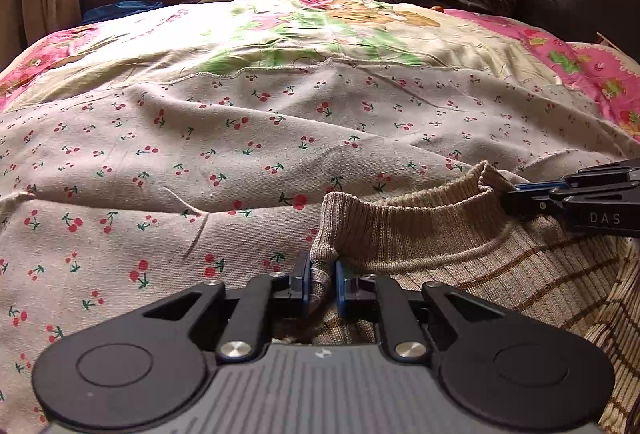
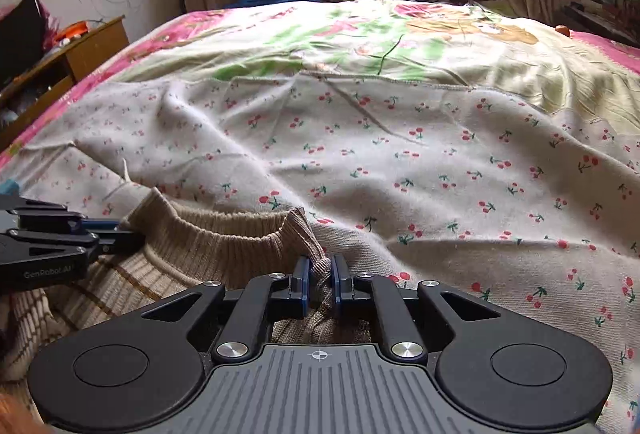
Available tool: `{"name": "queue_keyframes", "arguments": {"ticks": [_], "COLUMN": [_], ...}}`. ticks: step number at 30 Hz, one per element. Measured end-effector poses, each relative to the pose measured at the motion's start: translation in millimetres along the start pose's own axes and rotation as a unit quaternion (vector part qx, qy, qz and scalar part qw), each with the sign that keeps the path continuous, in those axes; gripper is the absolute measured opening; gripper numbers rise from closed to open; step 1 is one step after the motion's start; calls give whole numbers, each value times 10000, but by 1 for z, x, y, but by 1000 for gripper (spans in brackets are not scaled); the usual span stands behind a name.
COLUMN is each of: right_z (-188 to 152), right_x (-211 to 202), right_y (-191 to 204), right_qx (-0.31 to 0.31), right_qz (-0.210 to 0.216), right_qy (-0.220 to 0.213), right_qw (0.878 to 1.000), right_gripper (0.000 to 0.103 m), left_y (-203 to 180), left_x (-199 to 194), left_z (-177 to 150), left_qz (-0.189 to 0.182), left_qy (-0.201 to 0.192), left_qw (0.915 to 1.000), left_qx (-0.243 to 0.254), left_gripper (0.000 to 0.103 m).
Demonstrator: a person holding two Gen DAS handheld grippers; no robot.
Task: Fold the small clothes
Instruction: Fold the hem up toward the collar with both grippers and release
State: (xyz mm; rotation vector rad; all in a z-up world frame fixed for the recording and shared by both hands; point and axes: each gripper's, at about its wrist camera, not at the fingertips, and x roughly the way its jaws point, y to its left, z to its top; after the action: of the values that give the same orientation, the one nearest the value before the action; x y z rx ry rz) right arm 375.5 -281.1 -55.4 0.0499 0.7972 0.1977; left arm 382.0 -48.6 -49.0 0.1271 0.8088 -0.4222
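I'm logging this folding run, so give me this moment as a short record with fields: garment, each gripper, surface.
garment: beige ribbed sweater with brown stripes, collar facing the headboard
left gripper: shut on the collar's left end
right gripper: shut on the collar's right end
surface: cherry-print cloth spread over a cartoon bedspread
fold state: no fold visible yet; much of the sweater is out of view
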Motion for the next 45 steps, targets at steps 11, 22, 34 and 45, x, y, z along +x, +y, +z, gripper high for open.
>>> {"name": "queue_keyframes", "arguments": {"ticks": [11,22,34,45], "right_z": [-28,-88,-106,-129], "right_x": [-130,-113,-127,-182], "right_y": [16,31,9,25], "right_qx": [-138,-215,279,313], "right_qz": [213,24,-366,-247], "right_qy": [-717,162,334,228], "right_qw": [9971,9996,9984,9989], "right_gripper": [16,5,15,22], "left_y": [42,5,32,29], "left_x": [-91,-103,-121,-177], "left_z": [-15,-95,-104,-135], "left_qz": [-26,-224,-83,263], "left_qy": [-553,158,68,254], "left_qw": [9959,9994,9976,9972], "left_qx": [-719,217,-689,-659], "left_gripper": [31,33,31,32]}}
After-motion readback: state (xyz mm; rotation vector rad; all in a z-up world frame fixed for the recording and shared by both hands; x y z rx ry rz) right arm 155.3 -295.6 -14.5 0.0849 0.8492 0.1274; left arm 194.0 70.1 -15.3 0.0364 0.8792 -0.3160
